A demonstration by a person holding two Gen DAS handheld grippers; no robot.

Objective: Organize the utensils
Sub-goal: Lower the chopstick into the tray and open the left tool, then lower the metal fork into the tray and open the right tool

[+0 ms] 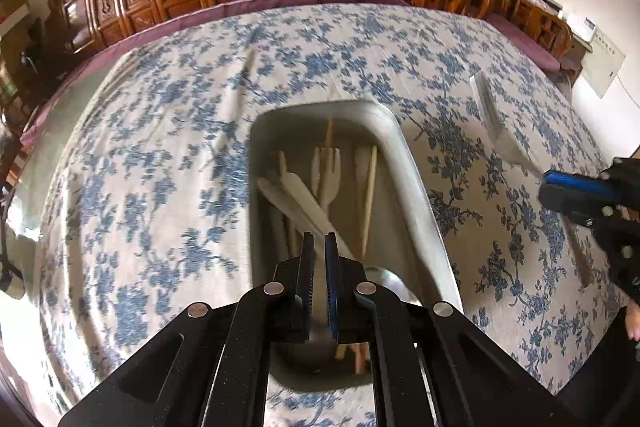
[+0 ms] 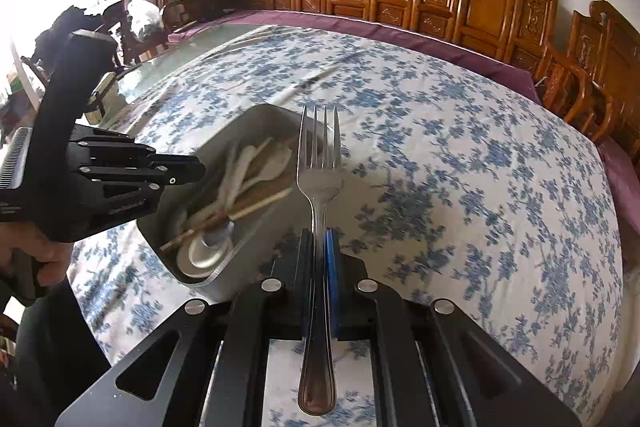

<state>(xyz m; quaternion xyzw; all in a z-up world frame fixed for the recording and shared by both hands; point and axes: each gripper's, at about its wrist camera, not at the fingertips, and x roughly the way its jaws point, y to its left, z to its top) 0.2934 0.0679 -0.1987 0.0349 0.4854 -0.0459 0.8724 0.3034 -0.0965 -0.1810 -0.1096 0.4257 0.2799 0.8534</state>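
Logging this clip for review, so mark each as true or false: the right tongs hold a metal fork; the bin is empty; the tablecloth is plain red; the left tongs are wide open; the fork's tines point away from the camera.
1. The right tongs hold a metal fork. True.
2. The bin is empty. False: it holds wooden utensils and chopsticks.
3. The tablecloth is plain red. False: it is white with blue flowers.
4. The left tongs are wide open. False: they are shut, poised over the bin.
5. The fork's tines point away from the camera. True.
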